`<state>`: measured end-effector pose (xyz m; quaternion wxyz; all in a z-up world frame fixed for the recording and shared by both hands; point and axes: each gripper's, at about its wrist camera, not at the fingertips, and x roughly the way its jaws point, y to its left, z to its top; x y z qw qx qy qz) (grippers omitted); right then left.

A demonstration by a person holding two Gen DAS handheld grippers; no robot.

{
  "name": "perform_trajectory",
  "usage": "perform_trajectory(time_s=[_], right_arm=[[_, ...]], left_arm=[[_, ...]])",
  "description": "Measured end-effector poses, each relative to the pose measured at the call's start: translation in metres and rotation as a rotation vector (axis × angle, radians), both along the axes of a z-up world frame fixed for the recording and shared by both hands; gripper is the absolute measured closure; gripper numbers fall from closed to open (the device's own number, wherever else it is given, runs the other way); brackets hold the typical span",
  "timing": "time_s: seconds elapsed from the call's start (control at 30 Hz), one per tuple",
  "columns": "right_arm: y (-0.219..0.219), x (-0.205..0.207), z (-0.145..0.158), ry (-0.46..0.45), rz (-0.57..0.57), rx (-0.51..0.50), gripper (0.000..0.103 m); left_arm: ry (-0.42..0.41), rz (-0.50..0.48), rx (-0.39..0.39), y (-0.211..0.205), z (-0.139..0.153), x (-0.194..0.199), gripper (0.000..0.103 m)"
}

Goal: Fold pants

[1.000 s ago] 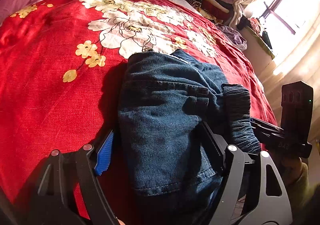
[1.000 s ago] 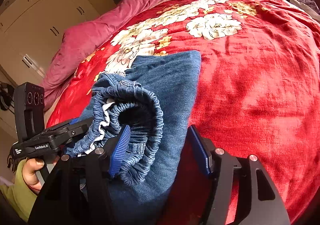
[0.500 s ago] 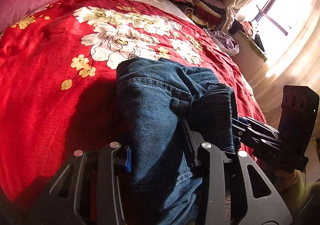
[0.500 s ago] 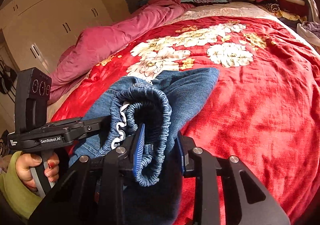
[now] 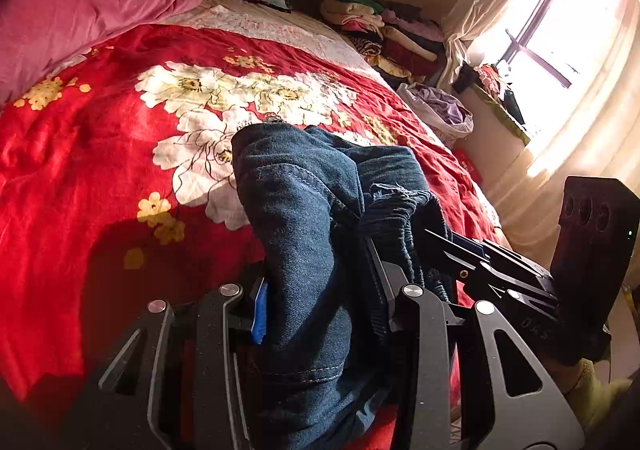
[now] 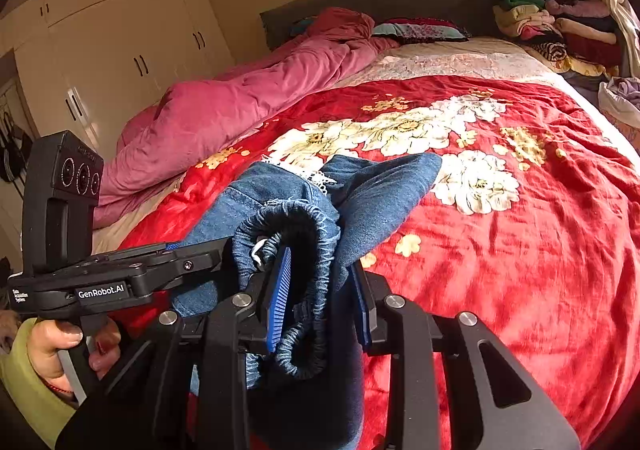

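The left gripper (image 5: pixel 320 314) pinches the jeans (image 5: pixel 304 210); the right gripper (image 6: pixel 320 290) pinches their elastic waistband (image 6: pixel 308 226), near the bed's (image 6: pixel 520 270) lower edge. Risk: uneven lifting may let the bunched denim slip and skew the fold.

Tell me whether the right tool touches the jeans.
Touching. The right wrist view shows the right tool clamped on the jeans, both pads pressing the elastic waistband.
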<state>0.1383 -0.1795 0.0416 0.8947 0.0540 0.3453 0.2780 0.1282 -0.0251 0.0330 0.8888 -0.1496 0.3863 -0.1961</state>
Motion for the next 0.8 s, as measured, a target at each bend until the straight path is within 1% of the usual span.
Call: perform_trajectory(time_s=[0.23,0.5,0.67,0.8], right_arm=[[0.006,0.028,0.011,-0.029,-0.009,-0.013,0.076],[0.009,0.055,0.013,-0.04,-0.03,-0.012,0.076],[0.009,0.075,-0.001,-0.012,-0.048,-0.033,0.076],[0.004,0.091,-0.029,0.07,-0.095,-0.078,0.076]], left_arm=[[-0.029,0.014,0.009,0.003,0.011,0.027,0.073],[-0.04,0.023,0.02,0.003,0.013,0.053,0.073],[-0.028,0.031,0.038,0.002,0.0,0.066,0.073],[0.016,0.056,0.059,0.007,-0.022,0.072,0.073]])
